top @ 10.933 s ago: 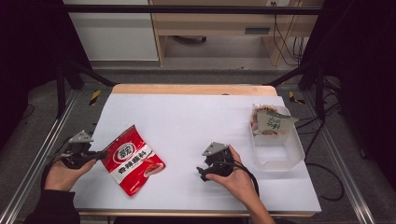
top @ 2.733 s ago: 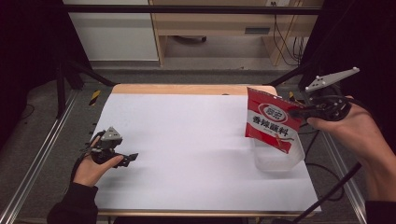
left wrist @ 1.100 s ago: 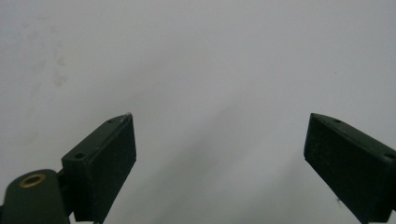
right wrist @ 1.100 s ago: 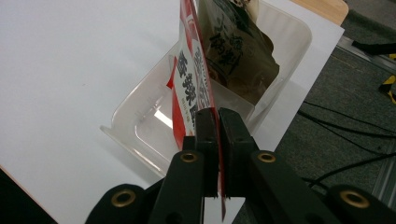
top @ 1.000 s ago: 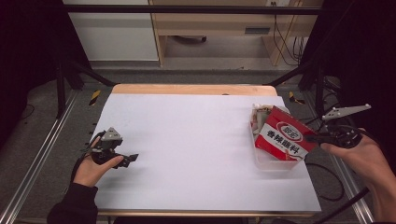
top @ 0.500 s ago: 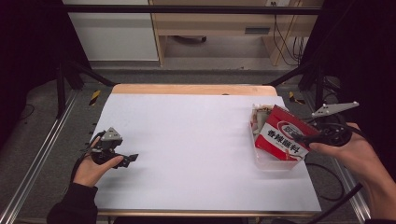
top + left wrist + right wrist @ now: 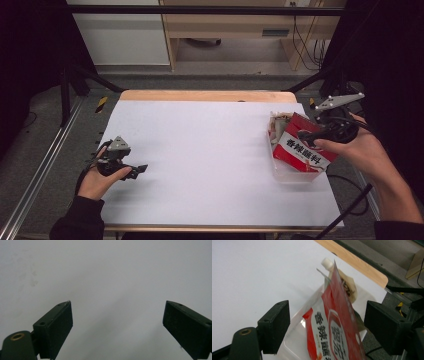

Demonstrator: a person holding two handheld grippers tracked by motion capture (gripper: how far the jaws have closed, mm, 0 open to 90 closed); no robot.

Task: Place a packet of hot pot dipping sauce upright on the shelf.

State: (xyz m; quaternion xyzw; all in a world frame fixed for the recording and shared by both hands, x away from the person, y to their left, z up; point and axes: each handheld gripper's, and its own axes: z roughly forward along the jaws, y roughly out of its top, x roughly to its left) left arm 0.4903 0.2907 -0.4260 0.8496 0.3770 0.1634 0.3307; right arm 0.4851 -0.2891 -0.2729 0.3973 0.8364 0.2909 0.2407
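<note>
A red sauce pouch (image 7: 303, 150) with white lettering leans upright in a clear plastic bin (image 7: 295, 175) at the table's right edge. A beige spouted pouch (image 7: 276, 126) stands behind it. My right gripper (image 7: 306, 135) hovers at the red pouch's upper right edge. Its jaws have just been opening and no pad touches the pouch. In the right gripper view the red pouch (image 7: 337, 327) and the beige pouch (image 7: 345, 287) lie beyond the wide-apart right gripper (image 7: 327, 317). My left gripper (image 7: 139, 170) rests near the left edge. The left gripper (image 7: 116, 322) is open over bare white table.
The white table top (image 7: 210, 150) has a wooden strip (image 7: 200, 95) along its far edge. Metal rails (image 7: 40, 170) run along the floor at the left. A cable (image 7: 350, 207) trails off the right side beneath my right hand.
The right gripper let go of the red pouch and drew back to the right and slightly up. The pouch stays leaning in the bin. The left gripper has not moved.
</note>
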